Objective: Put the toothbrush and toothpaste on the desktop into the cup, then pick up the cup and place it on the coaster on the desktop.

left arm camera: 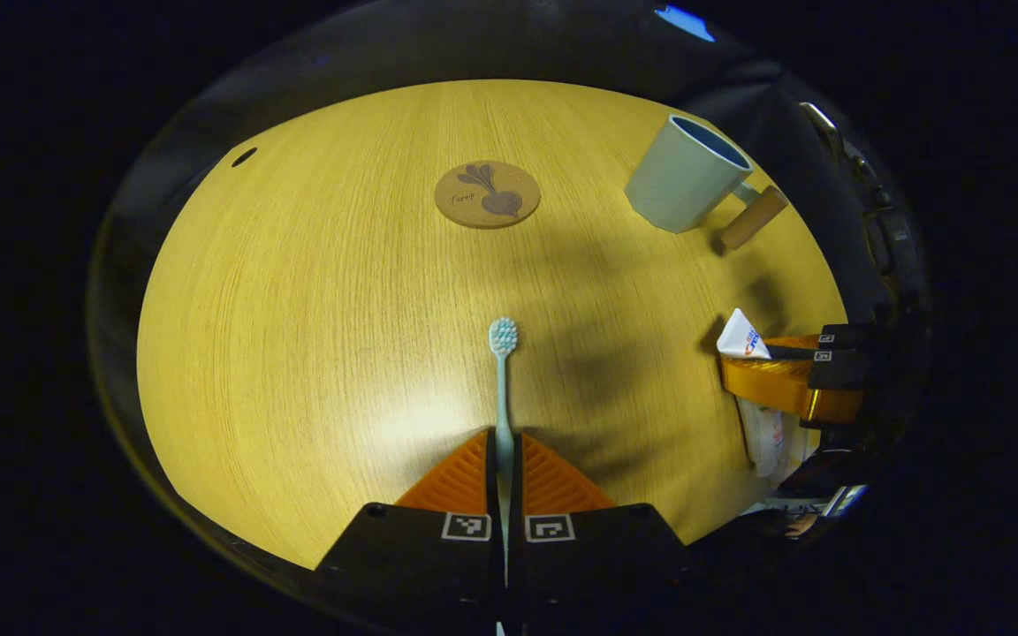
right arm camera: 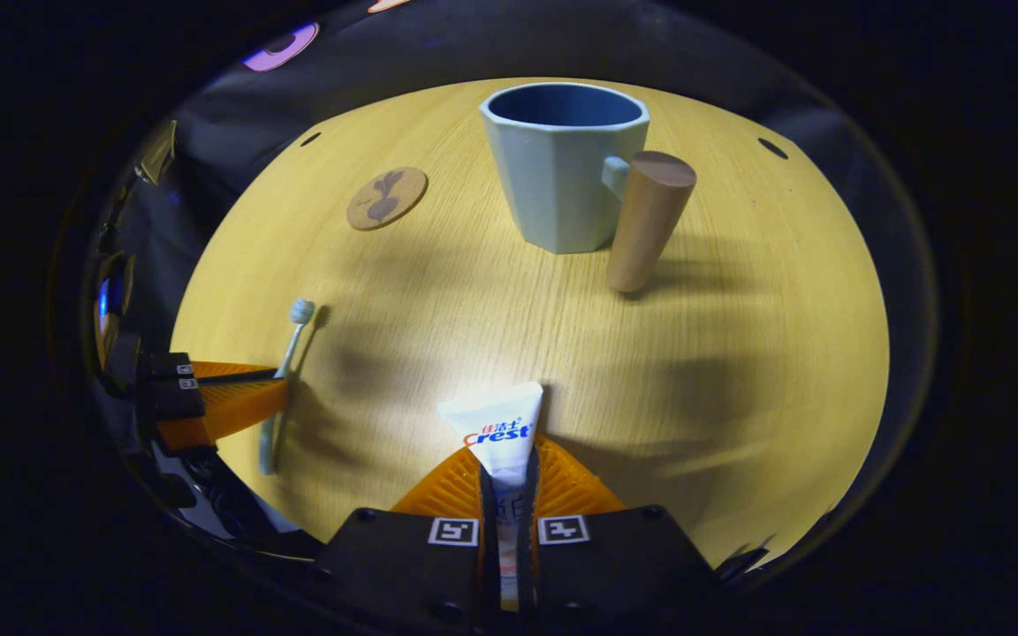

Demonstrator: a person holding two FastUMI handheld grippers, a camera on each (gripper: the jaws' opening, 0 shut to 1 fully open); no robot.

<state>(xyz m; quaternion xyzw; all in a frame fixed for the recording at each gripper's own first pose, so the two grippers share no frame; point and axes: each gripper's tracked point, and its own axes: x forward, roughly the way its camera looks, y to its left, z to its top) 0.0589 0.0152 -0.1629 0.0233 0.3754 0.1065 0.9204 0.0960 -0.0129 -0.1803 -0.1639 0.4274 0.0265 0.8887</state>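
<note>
My left gripper [left arm camera: 505, 446] is shut on a pale blue toothbrush [left arm camera: 503, 380], whose bristled head points forward over the wooden tabletop [left arm camera: 315, 309]. My right gripper [right arm camera: 508, 464] is shut on a white toothpaste tube [right arm camera: 500, 424], its flat end sticking out ahead. A light blue cup [right arm camera: 562, 168] with a wooden handle [right arm camera: 646, 221] stands upright at the far side of the table. The round cork coaster [left arm camera: 487, 194] lies flat to the cup's left. In the left gripper view the right gripper [left arm camera: 783, 375] with the tube [left arm camera: 743, 337] sits at the right edge; in the right gripper view the left gripper [right arm camera: 239, 389] holds the toothbrush [right arm camera: 292, 340] at the left.
The round table has small dark holes [left arm camera: 244, 157] near its far rim. Black cloth wall surrounds the table. Open tabletop lies between both grippers and the cup [left arm camera: 686, 177].
</note>
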